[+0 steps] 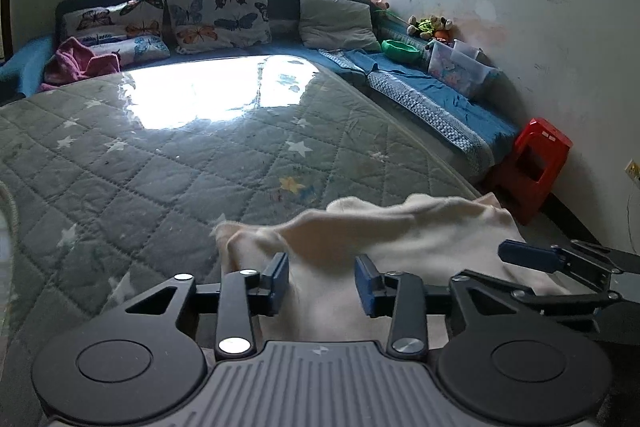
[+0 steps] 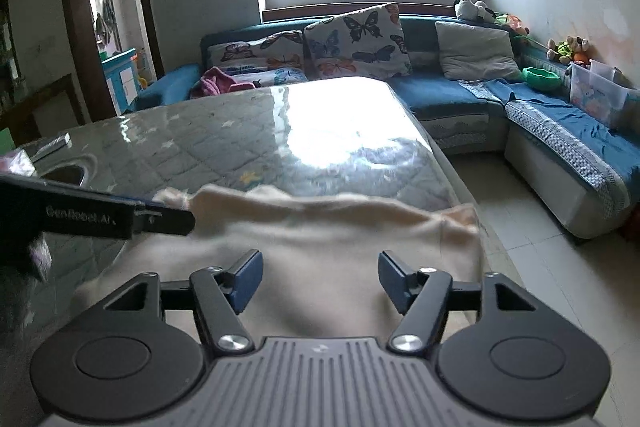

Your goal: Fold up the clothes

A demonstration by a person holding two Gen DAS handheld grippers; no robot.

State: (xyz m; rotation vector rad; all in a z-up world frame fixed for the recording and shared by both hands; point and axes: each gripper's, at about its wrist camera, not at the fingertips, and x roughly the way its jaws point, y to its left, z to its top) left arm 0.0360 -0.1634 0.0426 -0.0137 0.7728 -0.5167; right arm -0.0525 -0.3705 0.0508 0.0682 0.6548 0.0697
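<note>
left gripper (image 1: 322,285) spread wide over cream garment (image 1: 400,231) | right gripper (image 2: 320,281) spread too — garment edge blurred, maybe lifted | quilted table (image 1: 160,155)

Black grippers (image 1: 322,285), blue pads, seemingly "GenRobot.AI"

One line of print can be read: "GenRobot.AI" in pale letters on the black side of the left gripper (image 2: 120,217), which reaches in from nine o'clock in the right wrist view. A small pale mark sits on each gripper's grey ribbed body, too small to read.
</note>
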